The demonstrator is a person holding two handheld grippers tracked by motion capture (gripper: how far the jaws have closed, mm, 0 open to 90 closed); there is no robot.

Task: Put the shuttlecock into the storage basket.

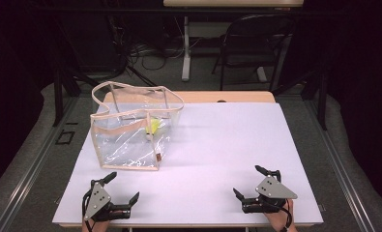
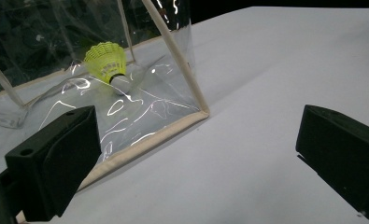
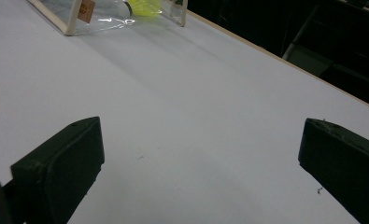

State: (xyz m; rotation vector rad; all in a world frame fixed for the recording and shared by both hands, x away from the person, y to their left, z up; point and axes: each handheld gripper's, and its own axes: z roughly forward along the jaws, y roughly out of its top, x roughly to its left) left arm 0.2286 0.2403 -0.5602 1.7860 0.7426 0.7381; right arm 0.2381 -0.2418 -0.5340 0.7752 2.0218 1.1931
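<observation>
- High view: a clear bag (image 1: pixel 130 137) with beige trim stands at the left centre of the frame, on the far left part of the white table (image 1: pixel 227 145). A yellow shuttlecock (image 1: pixel 154 126) lies inside it, towards the bag's right side.
- High view, lower left: the left gripper (image 1: pixel 123 187) sits near the table's front edge, just below the bag and apart from it, with its jaws spread wide and nothing between them.
- High view, lower right: the right gripper (image 1: pixel 249 182) rests well apart from the bag, its jaws likewise spread and empty, with a grey three-cornered plate on top.
- Left gripper view: the two black jaws rise from the lower corners, far apart. The bag's trimmed corner (image 2: pixel 203 112) sits left of centre, and the shuttlecock (image 2: pixel 107 63) shows through the clear wall at upper left, its white cork tip pointing down to the right.
- Right gripper view: the jaws stand wide open over bare table (image 3: pixel 187 116). The bag (image 3: pixel 79 14) and a bit of the yellow shuttlecock (image 3: pixel 145 7) appear far off at the top left edge.
</observation>
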